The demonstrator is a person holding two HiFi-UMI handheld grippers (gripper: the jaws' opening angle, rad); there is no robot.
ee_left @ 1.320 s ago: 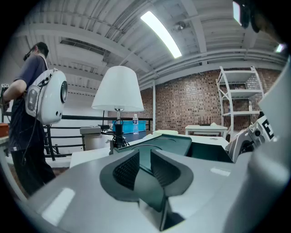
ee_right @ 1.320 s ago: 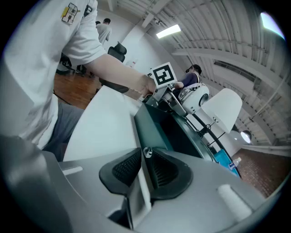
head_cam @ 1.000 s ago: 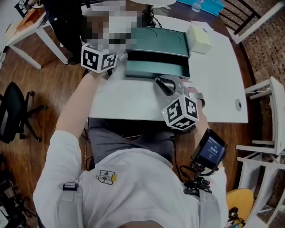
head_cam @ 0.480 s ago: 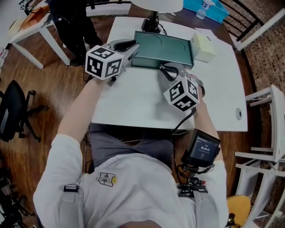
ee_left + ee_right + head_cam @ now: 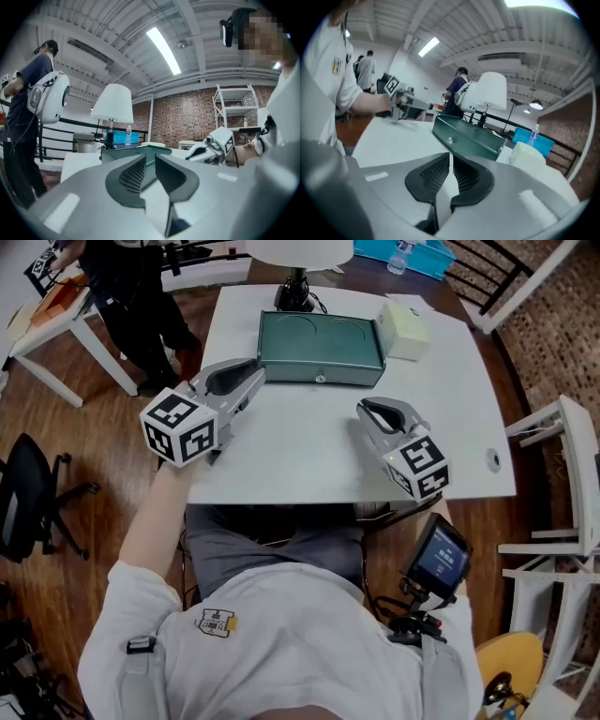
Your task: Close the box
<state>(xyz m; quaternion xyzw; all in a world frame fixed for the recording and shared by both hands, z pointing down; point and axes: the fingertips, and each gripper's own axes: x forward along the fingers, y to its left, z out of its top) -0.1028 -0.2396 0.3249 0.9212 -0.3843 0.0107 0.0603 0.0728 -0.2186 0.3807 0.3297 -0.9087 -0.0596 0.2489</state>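
Lying closed on the table (image 5: 309, 451), the box (image 5: 321, 343) is ahead of both grippers, and neither touches it. The left gripper (image 5: 246, 374) is just short of the box's near left corner, its jaws a narrow slit apart with nothing between them. The right gripper (image 5: 370, 409) hangs farther back, jaws pressed together and empty. Beyond the box stands a lamp (image 5: 293, 296), with a pale block (image 5: 405, 329) to its right.

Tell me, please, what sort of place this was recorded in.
Likely an open-plan lab or workshop in a converted industrial space: a bare brick wall, an exposed ceiling with a strip light, and white work tables on a wooden floor.
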